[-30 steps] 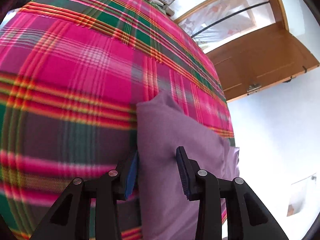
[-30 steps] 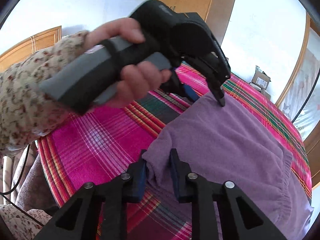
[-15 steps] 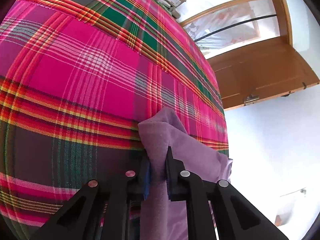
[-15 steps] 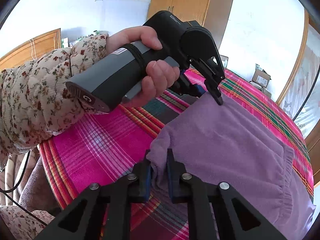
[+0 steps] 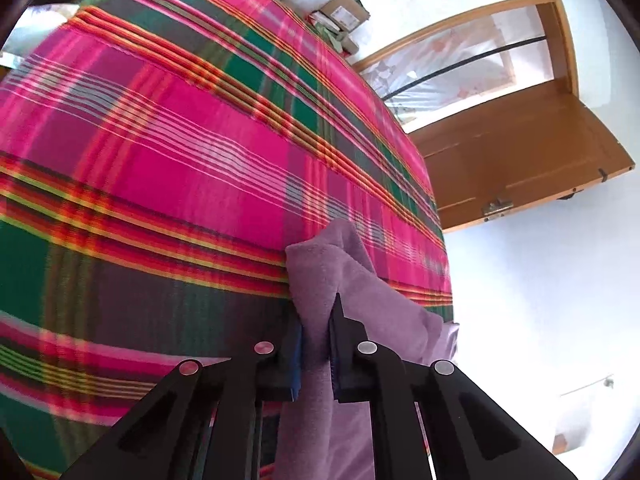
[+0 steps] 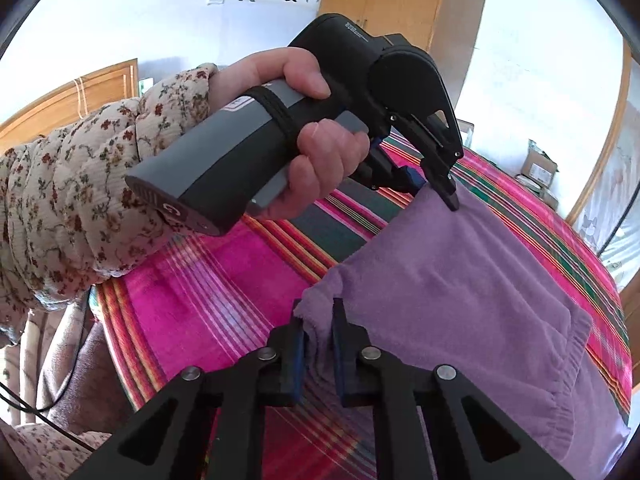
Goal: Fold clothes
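On the plaid-covered bed (image 5: 180, 168) lies a purple fleece garment (image 6: 460, 288), soft, light and limp, so it looks best held at corners of one edge. That is where both grippers have it: the left gripper (image 5: 316, 344) is clamped on one raised corner, the right gripper (image 6: 318, 344) pinches the neighbouring corner, with the cloth trailing away over the bed

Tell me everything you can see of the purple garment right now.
The purple garment looks like soft fleece, with a gathered elastic band along one edge. It lies spread on the plaid cloth, its near edge lifted. The right gripper is shut on one corner, the left gripper on another, so the edge hangs between them. No tears or stains show.
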Demonstrator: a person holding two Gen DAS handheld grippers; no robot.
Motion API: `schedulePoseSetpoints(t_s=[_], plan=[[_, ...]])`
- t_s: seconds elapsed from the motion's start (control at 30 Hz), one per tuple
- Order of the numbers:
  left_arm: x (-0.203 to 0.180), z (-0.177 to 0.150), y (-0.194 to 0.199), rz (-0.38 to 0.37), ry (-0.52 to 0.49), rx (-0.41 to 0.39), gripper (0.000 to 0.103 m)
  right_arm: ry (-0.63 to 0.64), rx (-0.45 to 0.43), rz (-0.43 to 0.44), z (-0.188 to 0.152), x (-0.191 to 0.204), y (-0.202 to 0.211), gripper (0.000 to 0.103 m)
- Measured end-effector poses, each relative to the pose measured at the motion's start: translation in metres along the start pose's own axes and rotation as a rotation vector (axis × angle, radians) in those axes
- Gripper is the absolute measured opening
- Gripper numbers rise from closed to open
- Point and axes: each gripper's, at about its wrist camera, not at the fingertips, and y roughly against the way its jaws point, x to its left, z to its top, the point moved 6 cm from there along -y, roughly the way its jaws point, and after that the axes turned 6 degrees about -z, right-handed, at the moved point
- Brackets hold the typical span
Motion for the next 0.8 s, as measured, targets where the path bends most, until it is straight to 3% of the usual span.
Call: schedulePoseSetpoints(t_s=[0.5, 0.73, 0.8], plan=[[0.050, 0.009, 0.087, 0.139, 0.018, -0.098, 0.011, 0.059, -0.055, 0.183, 0.046, 0.056, -0.011, 0.011], [0.071, 0.011, 0.093, 0.180, 0.052, -0.091, 0.013, 0.050, -0.011, 0.228, 0.048, 0.067, -0.028, 0.012], [0.072, 0.010, 0.087, 0.212, 0.050, -0.088, 0.018, 0.038, 0.007, 0.239, 0.046, 0.066, -0.033, 0.013]])
